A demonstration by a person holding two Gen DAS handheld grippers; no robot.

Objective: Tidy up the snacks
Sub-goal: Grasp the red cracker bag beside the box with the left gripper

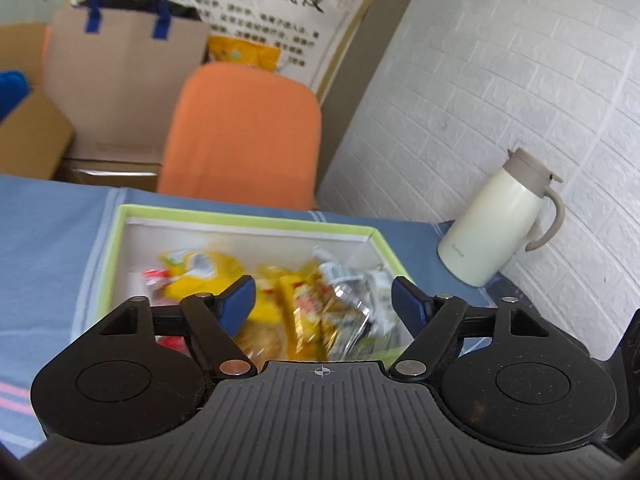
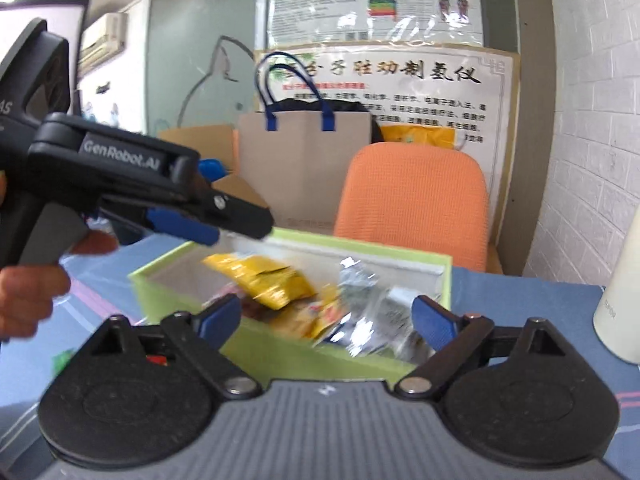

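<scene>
A light green box (image 1: 248, 222) with white inner walls sits on the blue tablecloth (image 1: 44, 240). It holds several snack packets: yellow bags (image 1: 200, 268), a yellow-and-red packet (image 1: 304, 312) and silver wrappers (image 1: 344, 296). My left gripper (image 1: 324, 296) is open and empty, just above the box's near side. In the right wrist view the box (image 2: 320, 356) is close in front, with a yellow bag (image 2: 264, 280) and silver wrappers (image 2: 360, 304) inside. My right gripper (image 2: 326, 320) is open and empty over the near wall. The left gripper (image 2: 192, 224) shows from the side, above the box's left corner.
A cream thermal jug (image 1: 496, 224) stands at the table's right edge by the white brick wall; it also shows in the right wrist view (image 2: 620, 300). An orange chair (image 1: 248, 132) stands behind the table. A paper bag with blue handles (image 1: 124, 64) and cardboard boxes (image 1: 32, 132) lie beyond.
</scene>
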